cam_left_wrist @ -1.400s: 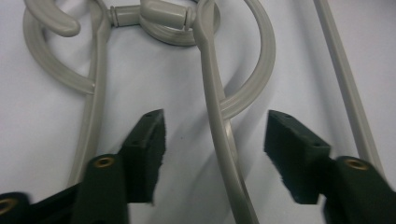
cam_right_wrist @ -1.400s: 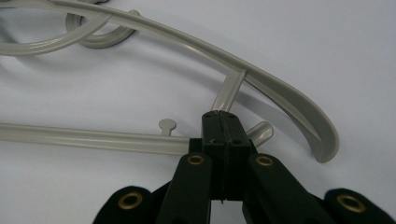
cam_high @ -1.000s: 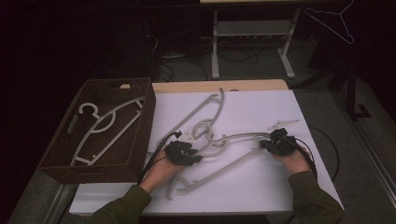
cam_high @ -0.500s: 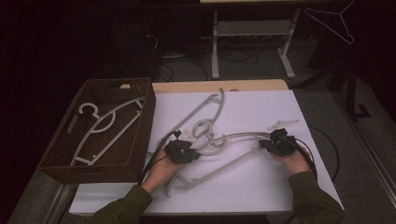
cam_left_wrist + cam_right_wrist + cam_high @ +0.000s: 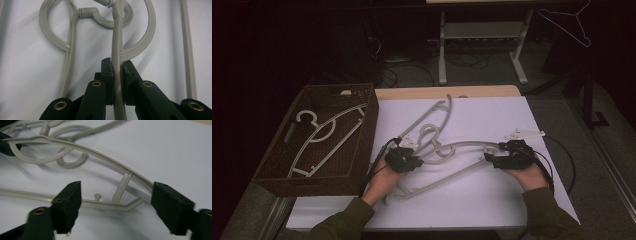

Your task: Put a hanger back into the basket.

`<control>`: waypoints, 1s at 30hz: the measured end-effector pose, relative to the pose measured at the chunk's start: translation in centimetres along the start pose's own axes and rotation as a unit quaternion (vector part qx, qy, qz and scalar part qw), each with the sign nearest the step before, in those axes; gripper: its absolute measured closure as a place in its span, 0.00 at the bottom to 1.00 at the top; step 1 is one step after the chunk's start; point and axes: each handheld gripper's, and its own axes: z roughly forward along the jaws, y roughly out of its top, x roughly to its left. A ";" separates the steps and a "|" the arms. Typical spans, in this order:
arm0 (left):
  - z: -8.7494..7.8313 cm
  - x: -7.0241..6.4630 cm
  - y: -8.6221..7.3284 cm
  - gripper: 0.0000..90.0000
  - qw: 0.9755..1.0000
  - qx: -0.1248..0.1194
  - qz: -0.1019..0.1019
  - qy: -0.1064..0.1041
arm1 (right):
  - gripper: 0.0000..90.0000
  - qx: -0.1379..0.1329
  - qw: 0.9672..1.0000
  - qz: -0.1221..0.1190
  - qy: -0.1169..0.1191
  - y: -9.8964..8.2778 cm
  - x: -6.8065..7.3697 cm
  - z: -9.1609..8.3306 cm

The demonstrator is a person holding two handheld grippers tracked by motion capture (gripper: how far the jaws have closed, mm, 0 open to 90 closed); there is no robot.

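A grey plastic hanger (image 5: 462,145) lies arched across the white table cover (image 5: 492,115), tangled at its hook with other grey hangers (image 5: 432,112). My left gripper (image 5: 412,161) is shut on its thin arm (image 5: 117,45), which runs straight up between the pads (image 5: 125,72); the jaws have just been closing on it. My right gripper (image 5: 492,159) is at the hanger's other end. Its jaws have just been opening and now stand wide apart (image 5: 116,187). The hanger's corner (image 5: 125,206) lies between them, untouched.
A dark wicker basket (image 5: 367,130) at the left of the table holds a white hanger (image 5: 324,132). A small white piece (image 5: 524,134) lies beyond my right gripper. Another hanger (image 5: 569,25) hangs at the far right, beyond the table.
The right gripper's jaws have spread apart around the hanger's end. Both hands have stayed about where they were, and the hanger lies as before.
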 end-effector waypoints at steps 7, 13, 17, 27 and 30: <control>-1.0 0.1 0.8 0.91 1.000 -0.008 -0.004 0.008 | 0.14 -0.034 0.999 -0.009 0.016 -1.0 0.3 -1.6; -1.8 0.1 1.4 0.91 1.000 -0.014 -0.007 0.012 | 0.11 -0.049 0.998 -0.022 0.017 -1.9 1.1 -2.7; -2.9 0.5 2.1 0.91 0.999 -0.023 -0.014 0.018 | 0.11 -0.059 0.998 -0.024 0.021 -2.4 1.4 -3.4; -6.2 0.7 4.5 0.91 0.999 -0.036 -0.007 0.030 | 0.11 -0.063 0.998 -0.017 0.018 -3.7 0.7 -4.2; -7.2 0.9 5.0 0.91 0.998 -0.045 -0.009 0.035 | 0.11 -0.067 0.998 -0.013 0.017 -3.7 0.7 -4.2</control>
